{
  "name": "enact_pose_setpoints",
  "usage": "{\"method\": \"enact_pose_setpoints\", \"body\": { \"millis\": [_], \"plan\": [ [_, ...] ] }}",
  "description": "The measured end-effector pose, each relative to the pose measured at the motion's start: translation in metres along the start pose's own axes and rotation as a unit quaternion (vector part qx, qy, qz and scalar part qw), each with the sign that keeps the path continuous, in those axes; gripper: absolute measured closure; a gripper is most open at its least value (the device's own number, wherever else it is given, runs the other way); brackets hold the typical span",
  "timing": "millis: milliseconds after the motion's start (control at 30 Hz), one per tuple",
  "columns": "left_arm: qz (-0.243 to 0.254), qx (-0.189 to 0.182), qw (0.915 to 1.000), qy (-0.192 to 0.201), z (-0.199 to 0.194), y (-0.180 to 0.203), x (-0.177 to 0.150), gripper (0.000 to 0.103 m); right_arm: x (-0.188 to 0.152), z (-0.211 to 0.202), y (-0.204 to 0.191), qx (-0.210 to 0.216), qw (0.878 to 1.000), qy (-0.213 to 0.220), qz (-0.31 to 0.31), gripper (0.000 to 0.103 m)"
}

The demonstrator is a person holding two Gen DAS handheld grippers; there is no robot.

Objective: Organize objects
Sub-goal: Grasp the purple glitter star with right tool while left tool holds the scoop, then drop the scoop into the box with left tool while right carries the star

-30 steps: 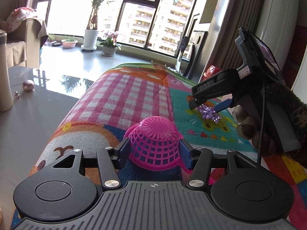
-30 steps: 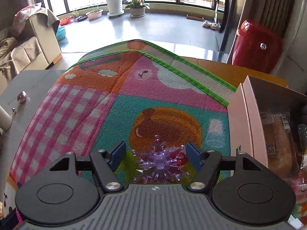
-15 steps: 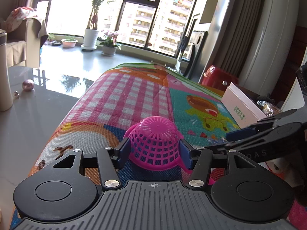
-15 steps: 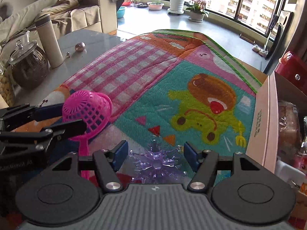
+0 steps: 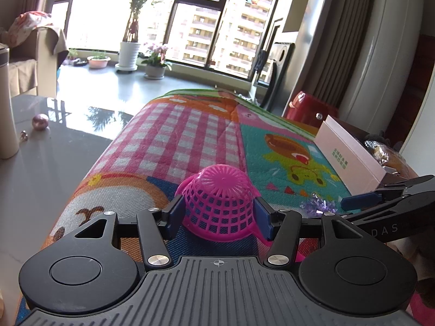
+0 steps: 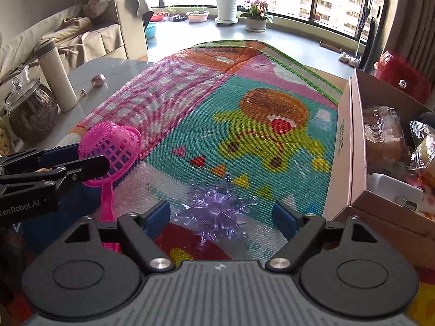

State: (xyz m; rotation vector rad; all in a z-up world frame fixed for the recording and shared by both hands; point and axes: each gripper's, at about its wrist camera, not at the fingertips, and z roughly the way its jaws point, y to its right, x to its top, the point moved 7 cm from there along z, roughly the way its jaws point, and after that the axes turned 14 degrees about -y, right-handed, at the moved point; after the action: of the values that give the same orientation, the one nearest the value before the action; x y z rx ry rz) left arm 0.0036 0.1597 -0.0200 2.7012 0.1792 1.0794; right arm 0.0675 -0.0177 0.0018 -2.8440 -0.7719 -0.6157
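Bright living room, daylight pouring through tall windows.
Potted plants line the sill, a draped sofa sits left, and the grey floor shines glossy.

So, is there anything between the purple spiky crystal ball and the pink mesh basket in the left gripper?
Nothing visible does. The purple spiky crystal ball lies on the colourful play mat, apart from the pink mesh basket; only bare mat shows between them.

Right gripper fingers just opened, clear of purple spiky ball on play mat; left gripper clamps pink basket.
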Motion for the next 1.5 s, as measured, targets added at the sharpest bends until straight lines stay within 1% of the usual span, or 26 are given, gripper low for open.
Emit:
{"method": "enact_pose_setpoints", "body": {
  "millis": [67,100,133,167,200,367,500,600,733,867,967,1033,1100,1200,1267,1333,1433,1500],
  "plan": [
    [0.000,0.000,1.0000,0.000,0.000,0.000,0.000,0.043,0.003,0.002,-0.002,-0.002,1.000,0.004,0.002,0.020],
    [0.000,0.000,1.0000,0.000,0.000,0.000,0.000,0.043,0.004,0.002,-0.003,-0.005,1.000,0.007,0.002,0.022],
    [0.000,0.000,1.0000,0.000,0.000,0.000,0.000,0.043,0.005,0.002,-0.006,-0.007,1.000,0.010,-0.002,0.028],
    [0.000,0.000,1.0000,0.000,0.000,0.000,0.000,0.043,0.005,0.002,-0.009,-0.008,1.000,0.013,-0.009,0.032],
    [0.000,0.000,1.0000,0.000,0.000,0.000,0.000,0.043,0.005,0.000,-0.013,-0.006,1.000,0.014,-0.017,0.041],
    [0.002,0.003,1.0000,-0.001,0.001,0.000,-0.001,0.043,-0.004,-0.008,-0.030,-0.019,0.998,0.015,-0.052,0.041],
    [0.004,0.005,1.0000,-0.001,0.002,0.000,-0.001,0.043,-0.017,-0.021,-0.031,-0.014,0.998,0.014,-0.060,0.041],
    [0.003,0.005,1.0000,-0.001,0.001,0.000,-0.001,0.043,-0.028,-0.034,-0.024,-0.030,0.998,0.023,-0.053,0.041],
    [0.011,0.016,0.9998,-0.002,0.000,0.004,-0.002,0.043,-0.048,-0.057,-0.010,-0.032,0.999,0.032,-0.029,0.041],
    [0.023,0.028,0.9993,-0.008,-0.004,0.012,-0.008,0.044,-0.073,-0.087,0.008,-0.044,0.997,0.053,-0.019,0.041],
    [0.051,0.009,0.9985,-0.019,-0.014,0.033,-0.021,0.044,-0.095,-0.110,0.027,-0.048,0.996,0.073,0.001,0.041],
    [0.066,-0.013,0.9974,-0.026,-0.024,0.049,-0.029,0.044,-0.111,-0.122,0.041,-0.050,0.995,0.084,0.017,0.041],
    [0.080,-0.039,0.9958,-0.025,-0.034,0.071,-0.028,0.045,-0.130,-0.131,0.056,-0.063,0.993,0.093,0.030,0.041],
    [0.100,-0.062,0.9931,0.001,-0.052,0.106,-0.007,0.045,-0.153,-0.137,0.078,-0.080,0.990,0.101,0.051,0.041],
    [0.112,-0.074,0.9906,0.025,-0.063,0.136,0.020,0.044,-0.163,-0.138,0.091,-0.077,0.989,0.106,0.072,0.041],
    [0.121,-0.076,0.9887,0.045,-0.066,0.164,0.047,0.044,-0.170,-0.140,0.101,-0.072,0.986,0.117,0.090,0.041],
    [0.136,-0.085,0.9847,0.069,-0.056,0.210,0.087,0.044,-0.176,-0.142,0.109,-0.063,0.983,0.135,0.104,0.041],
    [0.127,-0.090,0.9850,0.076,-0.038,0.235,0.108,0.044,-0.179,-0.143,0.111,-0.063,0.982,0.144,0.105,0.041]
  ]
}}
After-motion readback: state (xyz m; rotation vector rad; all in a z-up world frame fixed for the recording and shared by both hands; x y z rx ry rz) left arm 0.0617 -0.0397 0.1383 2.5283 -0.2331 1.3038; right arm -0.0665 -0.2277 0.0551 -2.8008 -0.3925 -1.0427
